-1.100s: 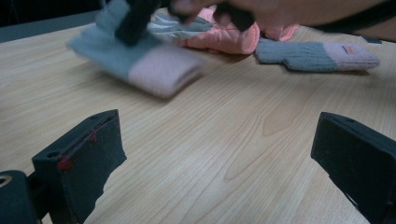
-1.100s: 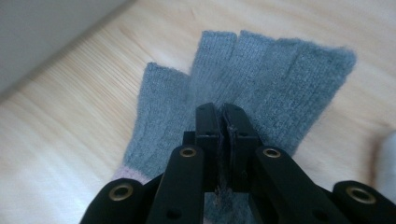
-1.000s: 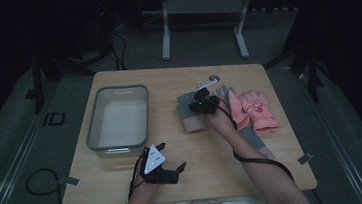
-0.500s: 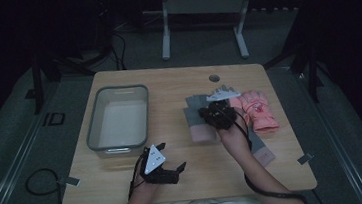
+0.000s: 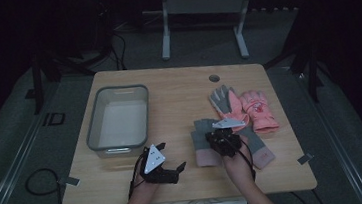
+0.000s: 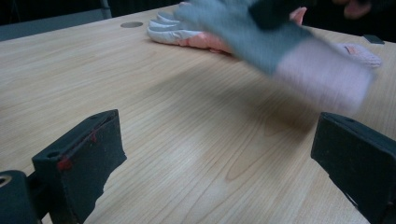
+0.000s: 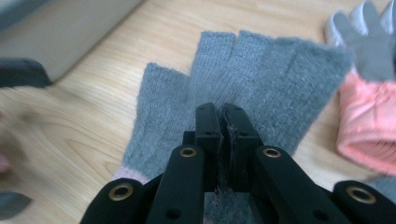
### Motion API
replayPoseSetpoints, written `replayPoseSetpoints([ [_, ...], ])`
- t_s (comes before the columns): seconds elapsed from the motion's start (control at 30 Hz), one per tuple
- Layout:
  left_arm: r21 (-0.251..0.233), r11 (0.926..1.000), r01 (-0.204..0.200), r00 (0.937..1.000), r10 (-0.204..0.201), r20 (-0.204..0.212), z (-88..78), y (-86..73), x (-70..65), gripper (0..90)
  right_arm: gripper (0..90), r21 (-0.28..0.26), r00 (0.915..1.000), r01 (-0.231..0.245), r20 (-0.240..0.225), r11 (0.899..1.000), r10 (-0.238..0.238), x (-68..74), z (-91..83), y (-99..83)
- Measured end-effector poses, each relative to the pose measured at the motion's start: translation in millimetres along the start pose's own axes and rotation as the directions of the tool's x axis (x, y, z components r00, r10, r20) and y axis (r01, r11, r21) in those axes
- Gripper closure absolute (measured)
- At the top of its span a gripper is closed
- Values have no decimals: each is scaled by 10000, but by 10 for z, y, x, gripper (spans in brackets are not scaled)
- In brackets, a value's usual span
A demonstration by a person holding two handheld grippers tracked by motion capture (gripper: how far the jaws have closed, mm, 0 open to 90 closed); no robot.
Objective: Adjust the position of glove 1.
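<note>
The right gripper [image 7: 223, 112] is clenched on the grey glove [image 7: 261, 79], holding it just above the bench [image 5: 178, 89] at five o'clock from the grey bin [image 5: 118, 119], while the left gripper [image 5: 170, 159] rests released near the front edge.

The grey glove [image 6: 280, 44] is motion-blurred in the left gripper view.

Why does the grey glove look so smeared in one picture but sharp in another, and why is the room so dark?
In the left gripper view the grey glove is streaked by motion blur, while the wood grain of the table stays crisp. In the right gripper view the camera rides with the right gripper clamping that glove, so its knit looks sharp. In the high view light falls on the table, the surroundings near black.
</note>
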State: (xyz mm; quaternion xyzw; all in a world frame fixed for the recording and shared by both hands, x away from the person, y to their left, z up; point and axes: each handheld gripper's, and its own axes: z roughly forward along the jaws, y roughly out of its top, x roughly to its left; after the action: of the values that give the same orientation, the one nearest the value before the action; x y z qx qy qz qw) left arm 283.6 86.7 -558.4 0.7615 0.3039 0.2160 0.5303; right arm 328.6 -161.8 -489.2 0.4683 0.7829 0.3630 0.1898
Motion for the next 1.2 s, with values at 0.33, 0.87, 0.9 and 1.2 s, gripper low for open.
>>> replayPoseSetpoints([
  [0.33,-8,10000,-20,10000,20,-14,-2,-1,-3,20,856,323,9983,-571,-52,9978,573,-9,312,-143],
  [0.87,-1,10000,-36,10000,36,43,-1,0,-2,20,724,557,9982,-454,-366,9974,474,-94,559,-291],
  [0.9,-5,10000,-39,10000,39,44,-2,-1,-2,20,714,600,9984,-325,-443,9977,352,-95,542,-281],
  [1.2,-7,10000,-16,10000,16,19,-3,-1,-2,20,663,-427,9832,1648,-726,9854,-1676,-502,42,-14],
])
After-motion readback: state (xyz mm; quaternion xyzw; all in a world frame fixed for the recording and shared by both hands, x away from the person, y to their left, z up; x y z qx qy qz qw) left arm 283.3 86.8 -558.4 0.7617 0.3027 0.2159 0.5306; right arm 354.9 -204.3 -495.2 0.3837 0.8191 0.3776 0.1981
